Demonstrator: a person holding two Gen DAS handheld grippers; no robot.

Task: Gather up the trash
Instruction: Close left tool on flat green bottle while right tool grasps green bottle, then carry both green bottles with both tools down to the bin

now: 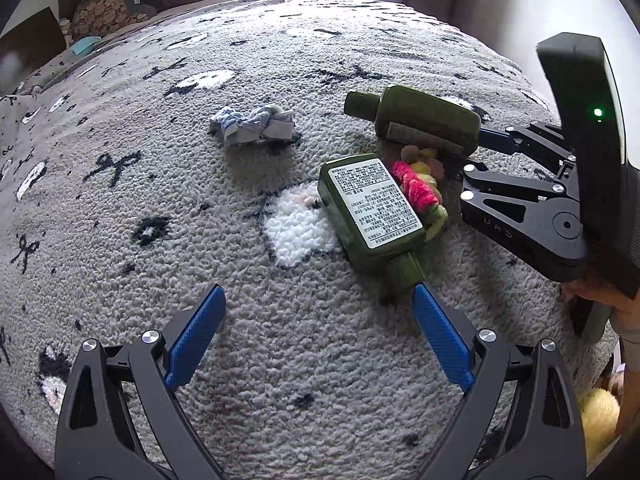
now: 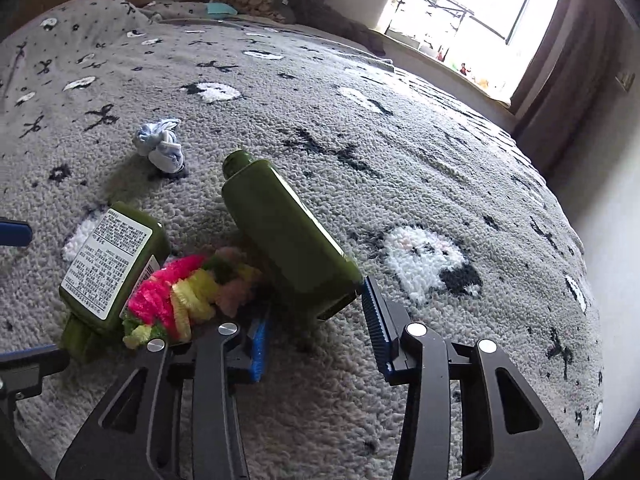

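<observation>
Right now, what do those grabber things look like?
Each tool has black metal arms with triangle cut-outs, shiny silver bolts and ribbed blue fingers. The left tool shows them wide. The right tool carries a tall black box with a little green light.

A shaggy grey blanket with black crosses and white patches (image 2: pixel 400 168) covers the bed from edge to edge. Behind it a bright window (image 2: pixel 480 12) pours in overexposed daylight, flanked by a dark brown curtain (image 2: pixel 560 80) beside a pale wall (image 2: pixel 608 208). A brown scale-patterned cushion (image 1: pixel 108 12) sits at the head.
</observation>
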